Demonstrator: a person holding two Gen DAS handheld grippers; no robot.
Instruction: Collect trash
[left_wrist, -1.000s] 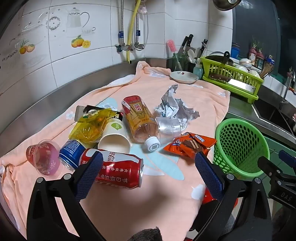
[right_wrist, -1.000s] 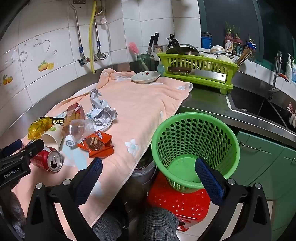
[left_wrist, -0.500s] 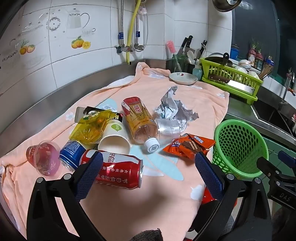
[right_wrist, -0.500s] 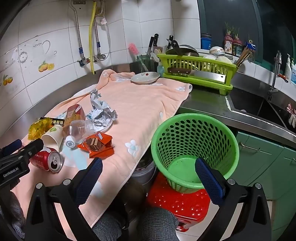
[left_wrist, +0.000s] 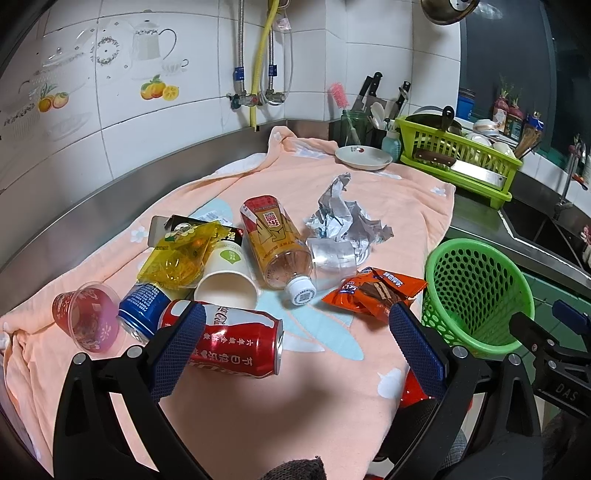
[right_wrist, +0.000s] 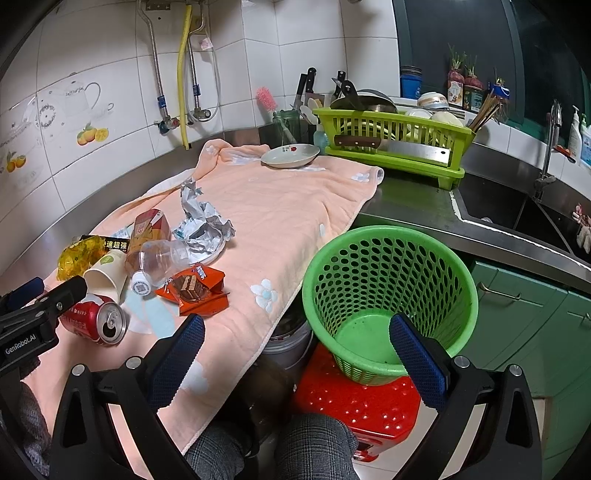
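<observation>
Peach towelling cloth (left_wrist: 388, 192) covered the steel counter beside the perforated green plastic basket (right_wrist: 388, 295), empty on its red stool, while both grippers gaped empty, and the left gripper (left_wrist: 293, 332), nearing the lying red aluminium cola can (left_wrist: 236, 343) farthest from that basket, risked rolling it off.

green basket (right_wrist: 391, 280) on red stool (right_wrist: 354, 402), trash on peach towel (right_wrist: 280, 210), right tool (right_wrist: 295, 347) spread wide

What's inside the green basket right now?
Nothing visible: the basket shows a bare green floor through its open top. The near wall hides a strip of the floor beneath it, and the right claw's finger covers a bit more.
</observation>
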